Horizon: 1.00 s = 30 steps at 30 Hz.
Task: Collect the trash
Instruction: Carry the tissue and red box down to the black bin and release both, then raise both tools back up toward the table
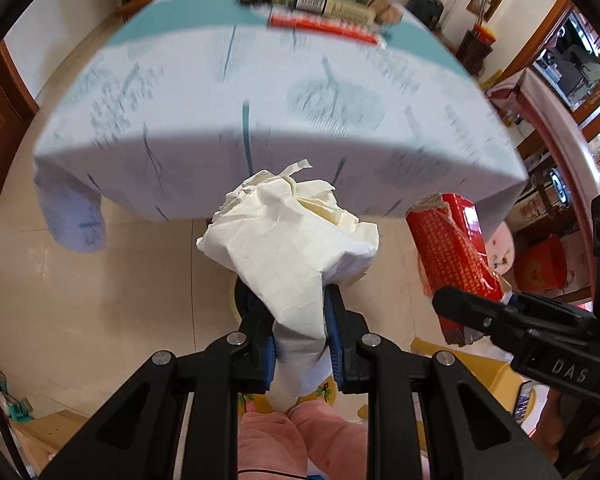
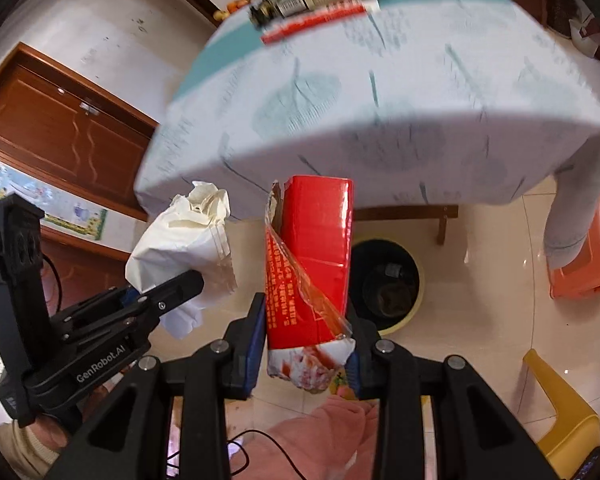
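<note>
The left gripper point(image 1: 300, 336) clamped paper point(image 1: 292, 240); the right gripper point(image 2: 306, 340) clamped a red box point(image 2: 316, 240). Neither was yet in the bin point(image 2: 414, 280)

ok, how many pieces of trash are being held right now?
2. The crumpled white paper is in the left gripper; the torn red box is in the right gripper. More may sit unseen in the bin.

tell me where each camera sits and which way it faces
Left wrist: on the left hand-held gripper, looking down past its crumpled white paper at the table; pink-clad knees below.
Right wrist: on the right hand-held gripper, looking down past its torn red box at the bin; pink-clad knee shows.
Shared: each view shows the other gripper's load and the table.
</note>
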Each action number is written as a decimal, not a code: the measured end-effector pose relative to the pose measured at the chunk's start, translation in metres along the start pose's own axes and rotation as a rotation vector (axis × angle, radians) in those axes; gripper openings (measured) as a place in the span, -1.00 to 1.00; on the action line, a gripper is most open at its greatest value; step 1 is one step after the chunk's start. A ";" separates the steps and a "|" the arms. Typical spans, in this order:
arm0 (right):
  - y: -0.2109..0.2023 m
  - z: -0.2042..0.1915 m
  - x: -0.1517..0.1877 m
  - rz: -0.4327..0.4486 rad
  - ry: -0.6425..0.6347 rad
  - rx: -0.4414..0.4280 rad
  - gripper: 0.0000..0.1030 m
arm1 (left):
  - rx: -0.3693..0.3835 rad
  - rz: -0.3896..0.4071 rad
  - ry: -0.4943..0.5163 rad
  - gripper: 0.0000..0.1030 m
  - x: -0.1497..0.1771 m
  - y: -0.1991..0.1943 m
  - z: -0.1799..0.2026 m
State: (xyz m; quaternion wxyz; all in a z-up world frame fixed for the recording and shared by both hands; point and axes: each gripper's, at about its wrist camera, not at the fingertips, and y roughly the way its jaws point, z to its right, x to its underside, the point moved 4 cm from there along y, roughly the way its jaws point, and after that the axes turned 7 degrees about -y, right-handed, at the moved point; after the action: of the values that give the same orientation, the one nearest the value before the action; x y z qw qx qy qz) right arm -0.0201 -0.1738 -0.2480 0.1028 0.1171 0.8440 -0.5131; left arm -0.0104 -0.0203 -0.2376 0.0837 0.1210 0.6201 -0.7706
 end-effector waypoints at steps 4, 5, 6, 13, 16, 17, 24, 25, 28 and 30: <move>0.050 0.021 0.013 -0.017 0.052 0.008 -0.35 | -0.006 -0.037 -0.001 -0.61 0.012 0.056 -0.018; 0.064 0.028 0.016 -0.017 0.063 0.014 -0.35 | -0.007 -0.044 -0.003 -0.61 0.015 0.066 -0.021; 0.078 0.034 0.019 -0.022 0.075 0.015 -0.34 | -0.009 -0.055 -0.006 -0.61 0.018 0.080 -0.026; 0.167 0.072 0.031 -0.049 0.111 0.033 -0.33 | -0.012 -0.089 0.002 -0.61 0.031 0.171 -0.050; 0.206 0.085 0.033 -0.077 0.111 0.055 -0.26 | -0.008 -0.101 0.003 -0.56 0.032 0.204 -0.058; 0.216 0.088 0.034 -0.084 0.115 0.062 -0.25 | -0.007 -0.105 0.002 -0.50 0.032 0.213 -0.060; 0.252 0.106 0.041 -0.081 0.155 0.069 0.42 | -0.037 -0.087 -0.010 0.20 0.030 0.243 -0.076; 0.253 0.106 0.042 -0.077 0.156 0.066 0.42 | -0.042 -0.089 -0.015 0.20 0.031 0.246 -0.079; 0.253 0.105 0.041 -0.077 0.152 0.069 0.42 | -0.047 -0.082 -0.033 0.20 0.029 0.245 -0.086; 0.245 0.102 0.040 -0.067 0.144 0.071 0.42 | -0.040 -0.057 -0.045 0.20 0.027 0.236 -0.085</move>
State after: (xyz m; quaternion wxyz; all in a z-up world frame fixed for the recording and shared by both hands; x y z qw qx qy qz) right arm 0.0219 -0.1518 -0.5121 0.0203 0.1289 0.8339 -0.5363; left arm 0.0369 0.0122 -0.4834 0.0781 0.0843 0.6365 -0.7627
